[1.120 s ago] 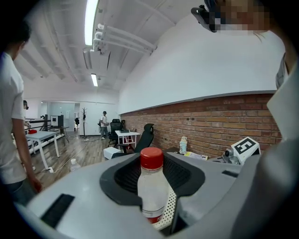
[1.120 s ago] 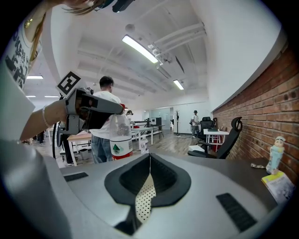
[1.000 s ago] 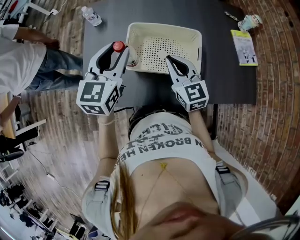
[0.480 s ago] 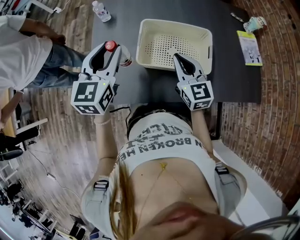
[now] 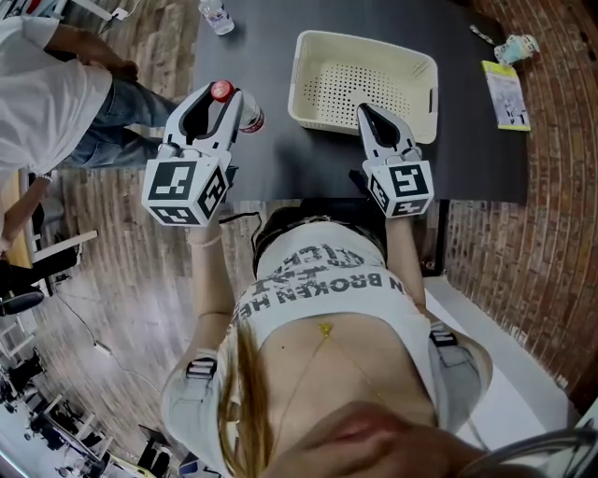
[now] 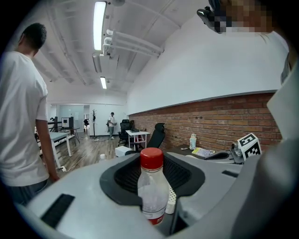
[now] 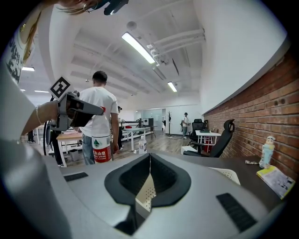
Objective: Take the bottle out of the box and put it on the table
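Note:
A clear bottle (image 5: 250,119) with a red cap and red label sits between the jaws of my left gripper (image 5: 222,97), which is shut on it just below the neck. It hangs upright over the left part of the dark table (image 5: 280,159), left of the cream perforated basket (image 5: 411,56). In the left gripper view the bottle (image 6: 152,186) fills the gap of the left gripper (image 6: 153,158). My right gripper (image 5: 365,109) is closed on the basket's near wall. In the right gripper view the right gripper (image 7: 149,158) has cream mesh between its jaws, with the bottle (image 7: 102,148) off to the left.
A small water bottle (image 5: 216,16) stands at the table's far left corner. A yellow booklet (image 5: 505,93) and a small cup-like object (image 5: 517,47) lie at the far right. A person in a white shirt (image 5: 47,93) stands left of the table.
My left gripper has carried the bottle to the left, away from the basket's left wall. The right gripper has stayed on the basket's near wall.

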### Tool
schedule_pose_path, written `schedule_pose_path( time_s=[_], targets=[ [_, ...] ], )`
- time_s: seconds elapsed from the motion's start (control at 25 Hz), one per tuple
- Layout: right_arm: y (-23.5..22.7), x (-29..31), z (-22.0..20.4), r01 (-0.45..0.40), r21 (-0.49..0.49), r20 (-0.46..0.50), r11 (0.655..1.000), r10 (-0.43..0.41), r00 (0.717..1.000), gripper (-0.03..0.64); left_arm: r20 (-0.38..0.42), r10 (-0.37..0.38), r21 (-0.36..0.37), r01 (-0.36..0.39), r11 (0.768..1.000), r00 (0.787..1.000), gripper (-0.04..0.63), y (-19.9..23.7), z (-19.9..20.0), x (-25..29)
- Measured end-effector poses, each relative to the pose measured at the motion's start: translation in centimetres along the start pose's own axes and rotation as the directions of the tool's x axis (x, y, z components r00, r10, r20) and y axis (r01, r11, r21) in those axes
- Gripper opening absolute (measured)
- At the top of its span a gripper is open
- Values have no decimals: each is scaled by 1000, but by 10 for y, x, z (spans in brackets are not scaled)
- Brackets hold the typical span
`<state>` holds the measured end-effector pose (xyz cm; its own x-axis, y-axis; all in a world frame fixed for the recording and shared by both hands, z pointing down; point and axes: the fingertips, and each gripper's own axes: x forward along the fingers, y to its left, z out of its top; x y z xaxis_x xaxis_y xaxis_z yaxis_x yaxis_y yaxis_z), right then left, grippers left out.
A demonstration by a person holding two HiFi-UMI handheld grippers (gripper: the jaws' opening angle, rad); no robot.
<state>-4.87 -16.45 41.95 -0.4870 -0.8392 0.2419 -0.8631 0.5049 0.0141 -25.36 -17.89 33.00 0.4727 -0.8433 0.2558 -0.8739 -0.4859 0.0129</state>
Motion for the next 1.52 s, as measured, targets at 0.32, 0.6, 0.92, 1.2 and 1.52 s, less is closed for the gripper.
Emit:
schedule_pose_path(
  time_s=[0.32,0.6,0.92,1.2,1.52],
  targets=[
    [9,2,2,2,-9,-5,1000,-2,1000,9,1,-6,-4,6,1000,1000,150,7,-3,-6],
    [10,3,2,5,-14,-8,1000,-5,1000,9,-5,-16,-9,16,1000,1000,150,8,-8,-4],
    [11,-1,2,16,-18,-13,1000,-16,1000,9,-27,-14,-27,13,1000,1000,150,11,-30,1],
    [9,-6,-1,33,-18,-24,999,-33,999,9,-64,-11,-57,7,998,998,150,15,-75,14],
    [3,-11,-6,53,-16,-37,998,-53,998,9,-111,-8,-121,-6,993,994,150,18,-132,32]
  ],
)
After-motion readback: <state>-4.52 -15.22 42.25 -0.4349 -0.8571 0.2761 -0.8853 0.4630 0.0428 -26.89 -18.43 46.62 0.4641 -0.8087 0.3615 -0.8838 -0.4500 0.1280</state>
